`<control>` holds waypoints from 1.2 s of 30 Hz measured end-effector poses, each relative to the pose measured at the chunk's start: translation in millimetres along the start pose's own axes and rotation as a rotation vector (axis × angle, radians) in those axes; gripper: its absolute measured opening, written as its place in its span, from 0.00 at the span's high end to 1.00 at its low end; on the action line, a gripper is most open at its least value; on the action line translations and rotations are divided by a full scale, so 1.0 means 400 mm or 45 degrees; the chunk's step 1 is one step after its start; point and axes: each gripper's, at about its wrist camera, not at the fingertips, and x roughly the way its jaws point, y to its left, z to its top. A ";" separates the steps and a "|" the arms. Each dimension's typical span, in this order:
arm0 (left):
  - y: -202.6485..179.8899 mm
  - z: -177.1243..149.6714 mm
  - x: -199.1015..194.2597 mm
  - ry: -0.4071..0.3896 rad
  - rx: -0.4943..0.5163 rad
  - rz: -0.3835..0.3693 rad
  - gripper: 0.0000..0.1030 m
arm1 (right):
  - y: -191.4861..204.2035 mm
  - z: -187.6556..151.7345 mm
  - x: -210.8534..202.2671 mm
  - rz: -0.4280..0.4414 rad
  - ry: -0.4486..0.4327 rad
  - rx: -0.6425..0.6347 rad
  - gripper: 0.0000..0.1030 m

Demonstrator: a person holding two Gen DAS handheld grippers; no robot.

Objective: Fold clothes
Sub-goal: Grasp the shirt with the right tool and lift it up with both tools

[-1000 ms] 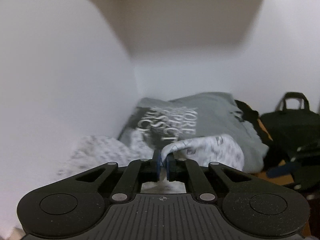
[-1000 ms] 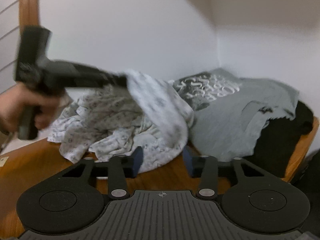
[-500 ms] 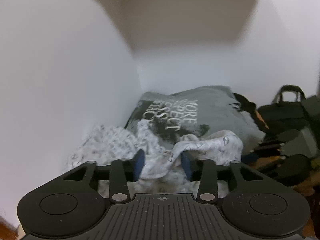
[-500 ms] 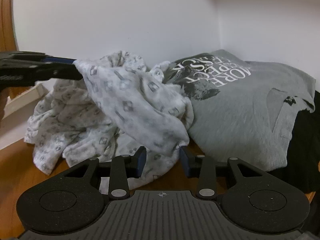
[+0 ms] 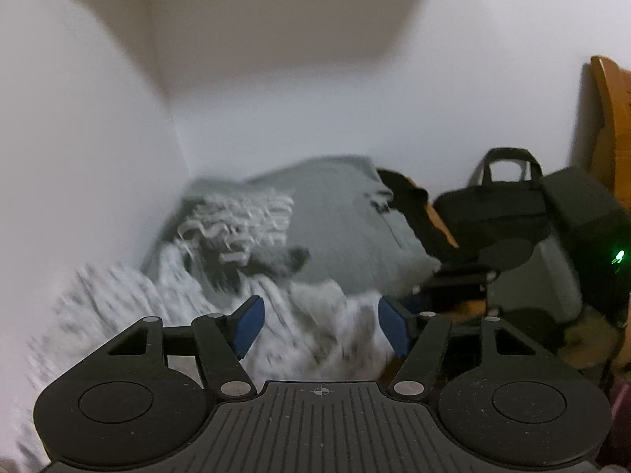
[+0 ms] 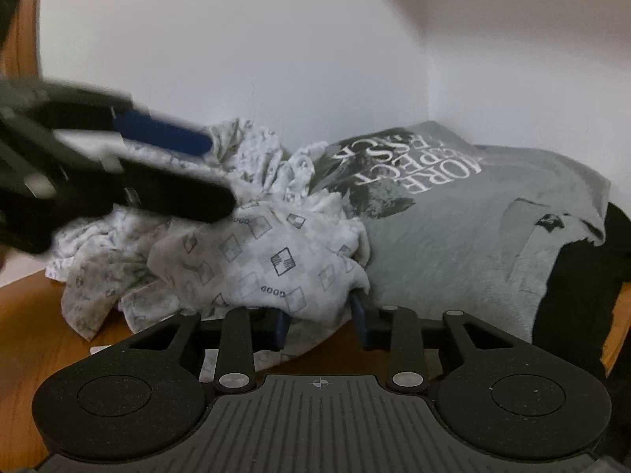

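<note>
Clothes: a white patterned garment (image 6: 252, 252) lies crumpled on the counter (image 6: 35, 315) by the wall. Left tool (image 5: 321, 325) is opening, empty; right tool (image 6: 321, 321) is closing around its hem. Next, I judge: spread it flat.

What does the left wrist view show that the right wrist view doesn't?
Only the left wrist view shows the black bag with handles, off to the right. Only the right wrist view shows the left gripper, jaws opening above the cloth, and the right gripper closing with a fold of cloth between its jaws. Both show the white patterned cloth and the grey printed T-shirt.
</note>
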 end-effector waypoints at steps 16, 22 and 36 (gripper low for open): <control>0.054 0.023 0.016 -0.066 -0.090 0.103 0.94 | -0.020 -0.012 -0.015 0.048 -0.042 0.049 0.70; 0.082 0.056 -0.069 -0.173 -0.154 0.147 0.94 | -0.012 -0.014 0.014 0.125 -0.020 0.160 0.69; 0.147 0.071 -0.377 -0.465 -0.332 0.292 0.94 | 0.099 0.132 -0.034 0.274 -0.072 0.139 0.93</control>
